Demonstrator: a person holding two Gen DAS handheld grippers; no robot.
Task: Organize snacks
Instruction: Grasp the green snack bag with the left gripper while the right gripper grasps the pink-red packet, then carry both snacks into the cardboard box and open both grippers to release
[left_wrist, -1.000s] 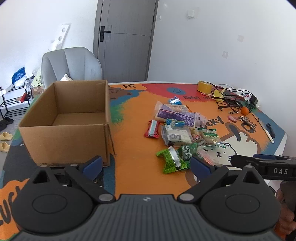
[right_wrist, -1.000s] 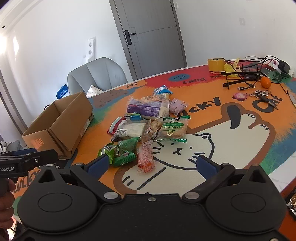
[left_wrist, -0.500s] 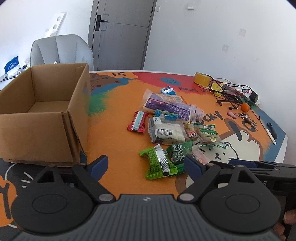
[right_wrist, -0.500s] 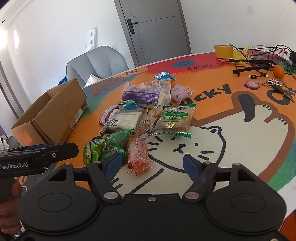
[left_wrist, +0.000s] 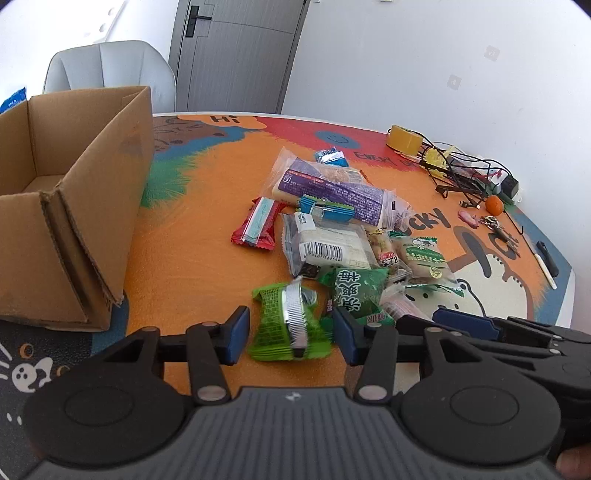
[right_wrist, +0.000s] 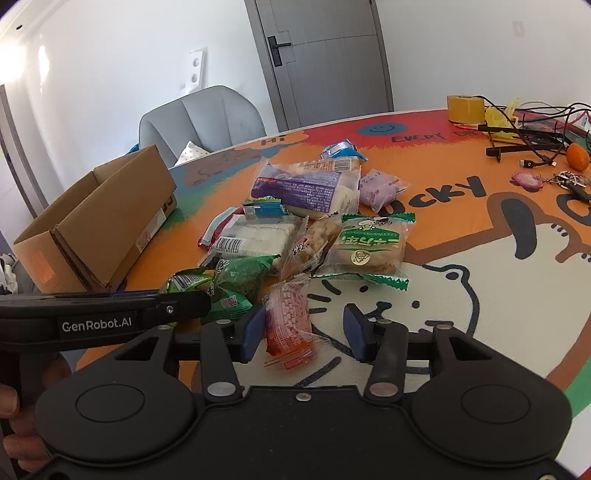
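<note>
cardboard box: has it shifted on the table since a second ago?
No. The cardboard box has the same spot on the table print, by the dark corner patch; only the cameras came closer. Both grippers are closing around snacks.

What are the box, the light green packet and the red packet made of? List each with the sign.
Box: corrugated cardboard, matte brown; fluted cut edges show at the corner.
Light green packet: probably plastic film, glossy, with a crinkled silver band that looks like foil.
Red packet: thin clear plastic film, shiny; the red contents show through and the ends are crimped.
</note>
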